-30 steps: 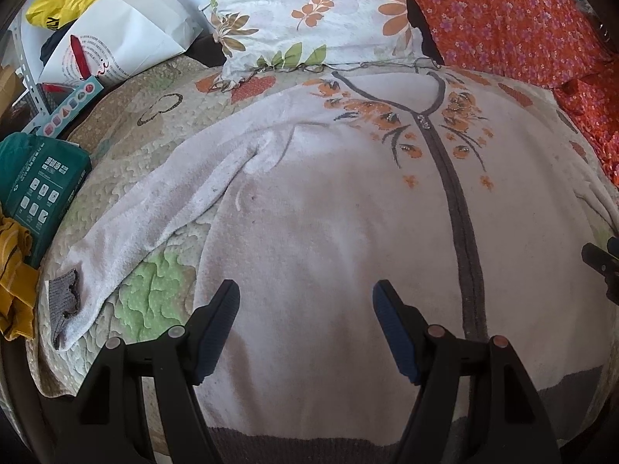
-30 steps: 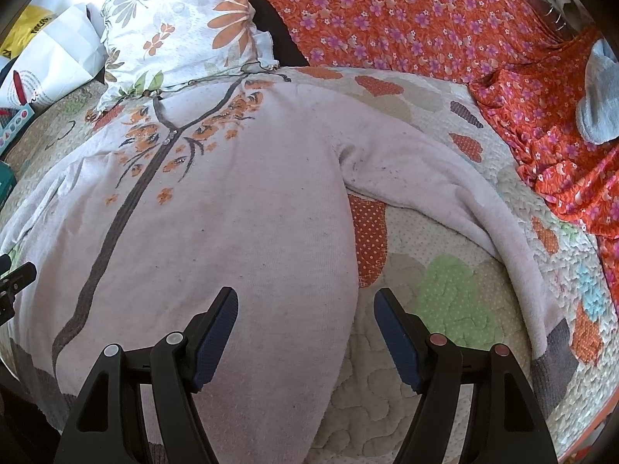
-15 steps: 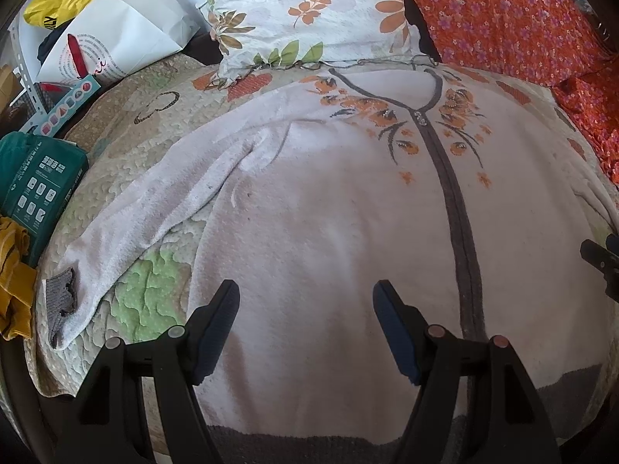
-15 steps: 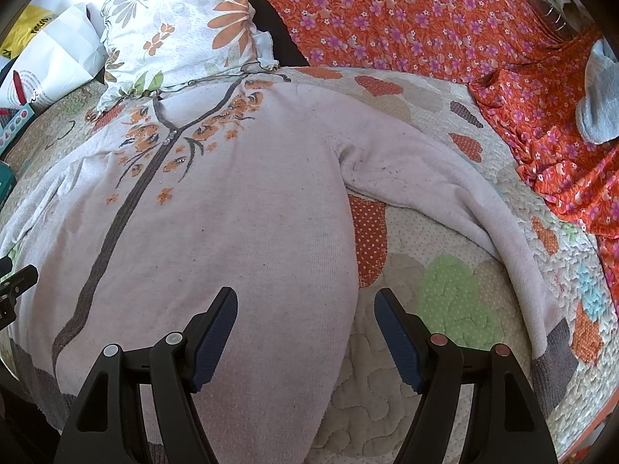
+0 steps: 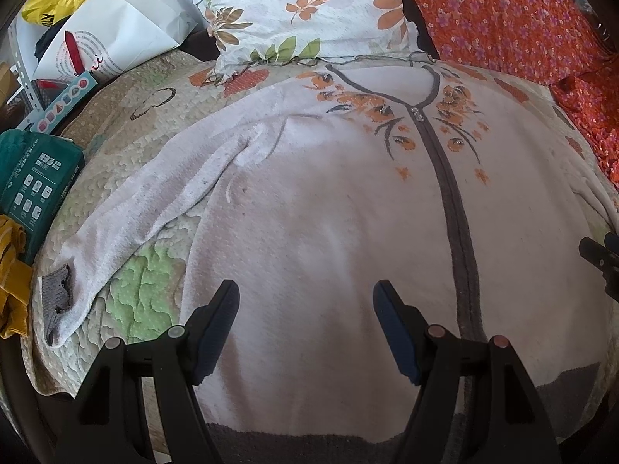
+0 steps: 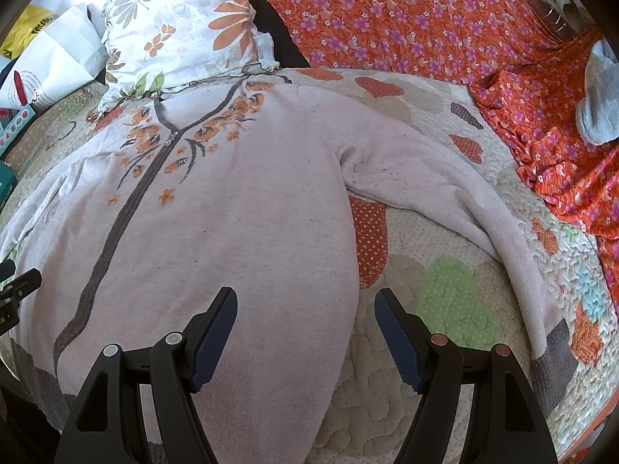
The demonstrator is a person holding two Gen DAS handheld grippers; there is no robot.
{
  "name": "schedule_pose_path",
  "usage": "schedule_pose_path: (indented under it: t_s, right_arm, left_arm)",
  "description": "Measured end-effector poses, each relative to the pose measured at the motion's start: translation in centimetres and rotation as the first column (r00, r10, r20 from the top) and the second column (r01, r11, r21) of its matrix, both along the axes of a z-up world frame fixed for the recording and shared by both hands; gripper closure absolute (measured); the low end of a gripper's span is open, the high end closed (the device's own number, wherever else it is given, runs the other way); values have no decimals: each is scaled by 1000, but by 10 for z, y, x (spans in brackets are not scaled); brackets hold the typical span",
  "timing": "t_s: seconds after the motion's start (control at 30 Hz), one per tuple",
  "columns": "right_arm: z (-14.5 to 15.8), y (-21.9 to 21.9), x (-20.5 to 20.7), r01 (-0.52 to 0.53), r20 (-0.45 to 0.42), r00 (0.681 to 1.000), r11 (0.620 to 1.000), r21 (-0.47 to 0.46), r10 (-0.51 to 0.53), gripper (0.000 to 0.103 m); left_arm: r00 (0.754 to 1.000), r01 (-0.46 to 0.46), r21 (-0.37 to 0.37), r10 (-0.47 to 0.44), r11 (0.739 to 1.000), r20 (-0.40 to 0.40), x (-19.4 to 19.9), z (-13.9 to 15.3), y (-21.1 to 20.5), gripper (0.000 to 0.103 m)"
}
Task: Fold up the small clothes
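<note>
Both your grippers, left gripper (image 5: pixel 305 324) & right gripper (image 6: pixel 305 328), hover with fingers wide, empty. Cardigan (image 5: pixel 329 208) lies flat on the quilt (image 6: pixel 445 301); right sleeve (image 6: pixel 464 201) sprawls toward 2 o'clock. Pinch too deep & you'll prob. snag quilt w/ knit.

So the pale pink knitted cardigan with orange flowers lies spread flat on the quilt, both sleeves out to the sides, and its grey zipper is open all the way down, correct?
Not quite. The pale pink knitted cardigan with orange flowers does lie spread flat on the quilt with both sleeves out, but its grey zipper is closed, running as one unbroken line down the front. The left wrist view shows this best.
</note>
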State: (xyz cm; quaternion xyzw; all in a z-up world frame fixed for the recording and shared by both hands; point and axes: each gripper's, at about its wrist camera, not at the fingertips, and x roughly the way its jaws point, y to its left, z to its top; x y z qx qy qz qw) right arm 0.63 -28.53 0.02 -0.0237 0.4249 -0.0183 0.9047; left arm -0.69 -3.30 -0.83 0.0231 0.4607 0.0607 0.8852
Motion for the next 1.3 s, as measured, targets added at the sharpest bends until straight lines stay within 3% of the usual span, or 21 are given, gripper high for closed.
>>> schedule_pose_path:
  t_s: [1.3]
  right_arm:
    - [1,0,1,-1,-5,1000,1000,-1,1,24]
  left_arm:
    - [994,-5,-77,-3,997,-106,6,-19,3,30]
